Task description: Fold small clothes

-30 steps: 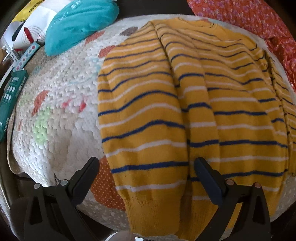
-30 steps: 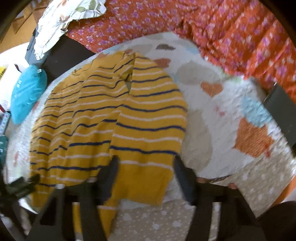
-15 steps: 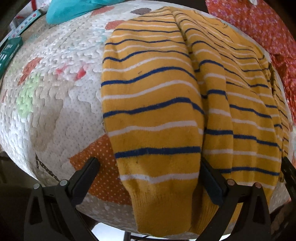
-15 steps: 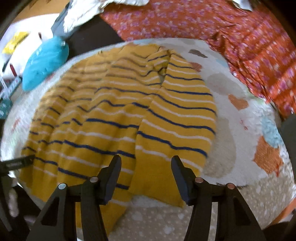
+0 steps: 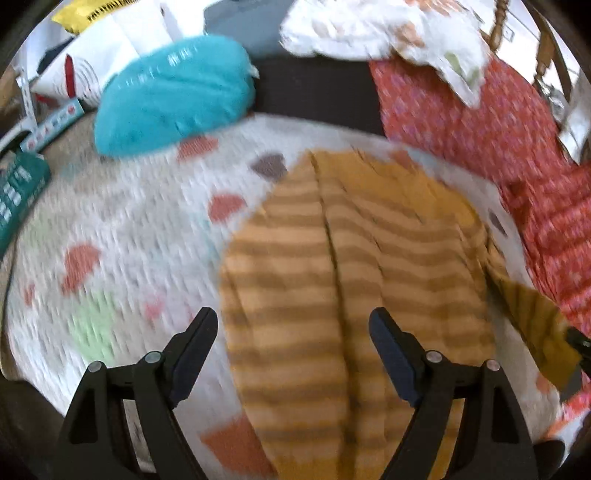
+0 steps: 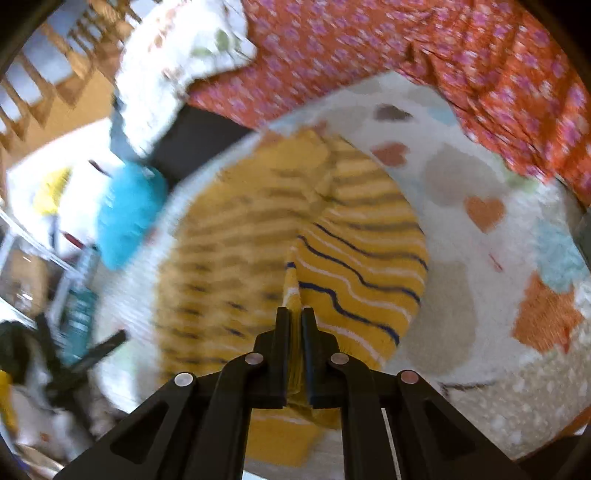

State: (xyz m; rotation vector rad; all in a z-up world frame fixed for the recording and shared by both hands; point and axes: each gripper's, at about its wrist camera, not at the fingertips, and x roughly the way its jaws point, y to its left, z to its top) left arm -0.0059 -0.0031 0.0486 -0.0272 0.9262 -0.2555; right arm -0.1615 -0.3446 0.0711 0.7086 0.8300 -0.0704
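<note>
A small yellow sweater with blue and white stripes [image 5: 354,266] lies on a white mat with coloured hearts [image 5: 122,240]. My left gripper [image 5: 293,330] is open above the sweater's near left part and holds nothing. My right gripper [image 6: 294,319] is shut on the sweater's [image 6: 354,258] right hem and lifts a ridge of cloth off the mat [image 6: 461,295]. In the left wrist view the raised corner [image 5: 535,317] shows at the right. Both views are motion-blurred.
A teal cushion [image 5: 173,96] lies beyond the mat at the left, with white bags and boxes [image 5: 22,184] beside it. Orange floral fabric [image 6: 424,55] lies at the back right. A white patterned cloth [image 5: 388,29] is at the back.
My right gripper went from open over the hem to shut on it, and raised it. My left gripper rose and pulled back from the sweater, staying open.
</note>
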